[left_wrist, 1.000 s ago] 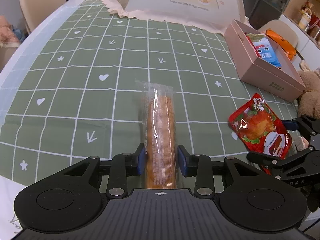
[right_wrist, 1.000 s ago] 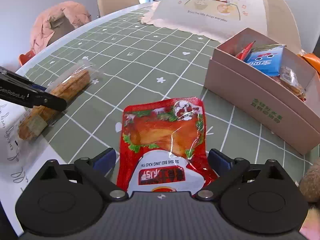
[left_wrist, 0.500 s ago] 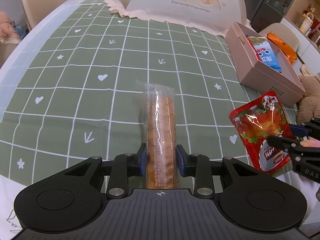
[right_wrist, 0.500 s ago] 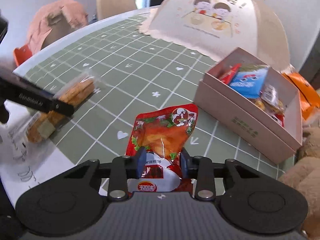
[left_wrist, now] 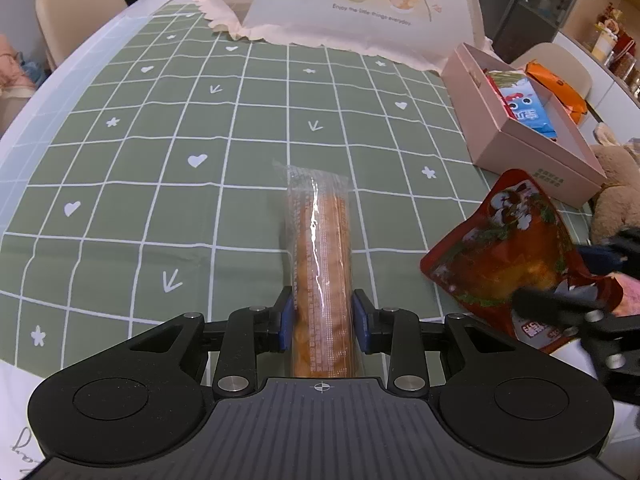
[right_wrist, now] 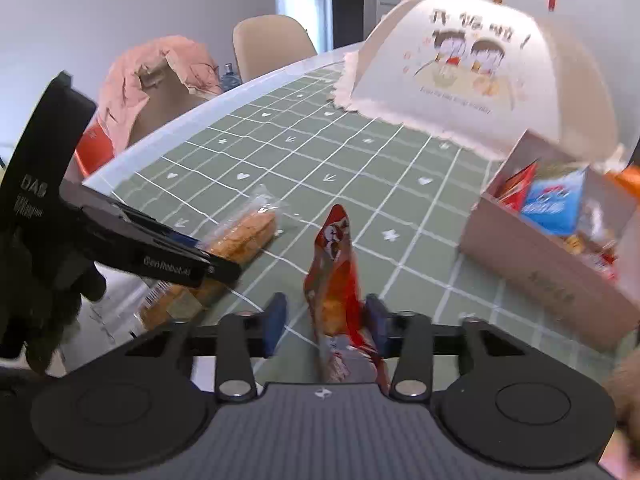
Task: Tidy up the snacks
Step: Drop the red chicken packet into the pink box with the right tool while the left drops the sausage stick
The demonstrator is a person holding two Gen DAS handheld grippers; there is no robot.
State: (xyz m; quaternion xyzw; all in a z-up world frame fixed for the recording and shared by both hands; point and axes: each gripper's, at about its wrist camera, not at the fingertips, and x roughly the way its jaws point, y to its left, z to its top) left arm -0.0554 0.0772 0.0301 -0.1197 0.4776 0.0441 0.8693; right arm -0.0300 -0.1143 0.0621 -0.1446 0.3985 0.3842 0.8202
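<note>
A long clear-wrapped cracker pack (left_wrist: 320, 240) lies on the green checked tablecloth (left_wrist: 160, 184), pointing away from me. My left gripper (left_wrist: 322, 316) is shut on its near end, both blue pads against the wrapper. A red chicken snack pouch (right_wrist: 334, 264) stands edgewise, raised off the cloth, between the fingers of my right gripper (right_wrist: 324, 320). Those jaws are opening: the pouch leans on the right pad and a gap shows at the left pad. The pink snack box (right_wrist: 540, 264) sits open at the right, holding a blue packet (right_wrist: 554, 200) and other snacks.
A white mesh food cover (left_wrist: 360, 4) stands at the table's far side. A plush toy (left_wrist: 616, 200) sits by the box at the right edge, with an orange packet (left_wrist: 556, 84) behind the box. Chairs (left_wrist: 76, 8) stand beyond the far left rim.
My right gripper closed around the flat red pouch and lifted it off the cloth, the pouch turned edgewise, and the jaws have since widened. My left gripper closed slightly on the cracker pack and stayed put.
</note>
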